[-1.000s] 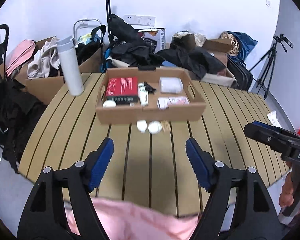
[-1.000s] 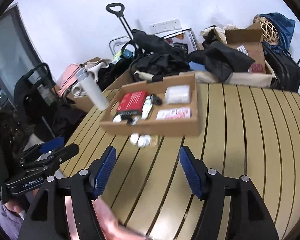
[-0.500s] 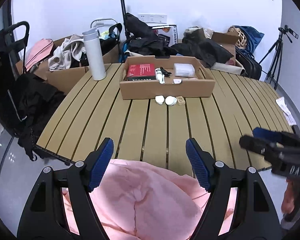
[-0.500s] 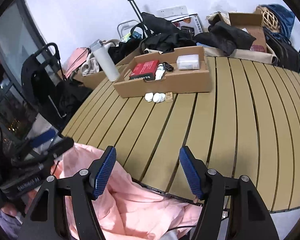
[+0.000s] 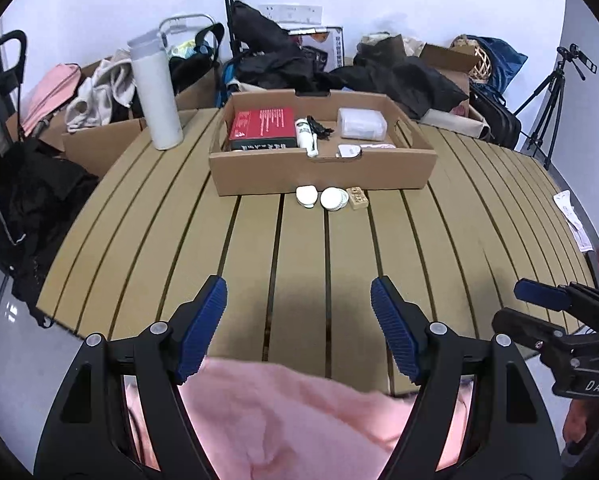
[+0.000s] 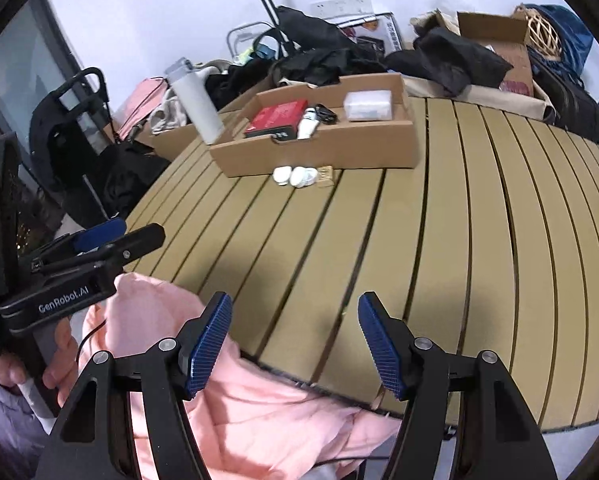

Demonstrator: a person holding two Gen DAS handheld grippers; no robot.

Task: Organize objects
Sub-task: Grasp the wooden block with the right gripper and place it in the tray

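since half a second ago the slatted table [image 5: 299,264] is filling more of both views. the cardboard tray [image 5: 323,168] is sitting far across it, three small items [image 5: 331,198] lying just before its front wall. left gripper [image 5: 298,306] and right gripper [image 6: 294,322] are hanging empty, fingers apart (pink cloth [image 6: 235,412] below). only the right view is showing the hand [image 6: 59,356].

The black body of the right gripper [image 5: 555,312], seen at the edge of the left wrist view, carries the white letters "DAS"; the black body of the left gripper [image 6: 111,240], seen in the right wrist view, carries the grey lettering "GenRobot.AI". The red book [image 5: 261,124] in the cardboard box [image 5: 323,172] has white lines of print on its cover and white characters along its dark spine, all too small to read.
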